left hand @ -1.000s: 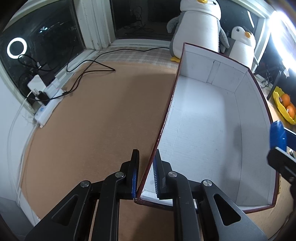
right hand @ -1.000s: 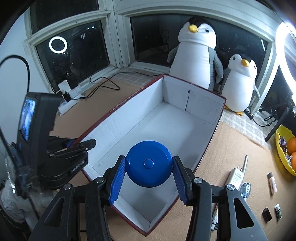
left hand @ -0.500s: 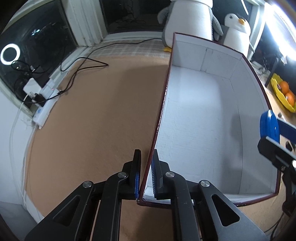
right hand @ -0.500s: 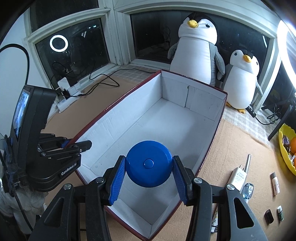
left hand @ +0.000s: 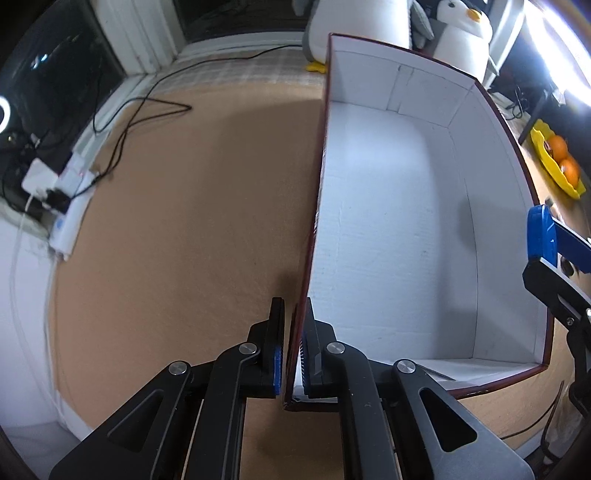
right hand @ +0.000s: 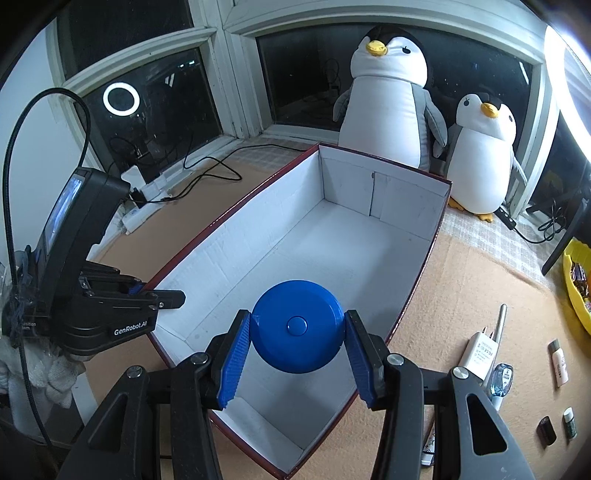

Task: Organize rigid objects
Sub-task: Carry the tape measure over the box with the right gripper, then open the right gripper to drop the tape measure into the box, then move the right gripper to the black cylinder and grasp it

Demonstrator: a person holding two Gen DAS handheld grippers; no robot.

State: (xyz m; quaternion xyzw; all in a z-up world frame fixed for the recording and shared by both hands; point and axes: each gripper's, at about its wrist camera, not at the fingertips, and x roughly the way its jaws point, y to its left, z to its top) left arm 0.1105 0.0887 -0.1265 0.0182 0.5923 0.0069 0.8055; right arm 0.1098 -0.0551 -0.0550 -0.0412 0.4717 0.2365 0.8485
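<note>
Left wrist view: the big penguin plush is cut off at the top edge, head out of frame, lower body hidden behind the box far wall. The right gripper is clipped by the right edge, only part of the blue disc shows, edge-on. Box wall hides most of the left gripper inner pad. Right wrist view: yellow tray is cut by the right edge, contents unreadable. Small items at lower right are too small to identify; charger label illegible. Disc blocks the box floor behind it.
</note>
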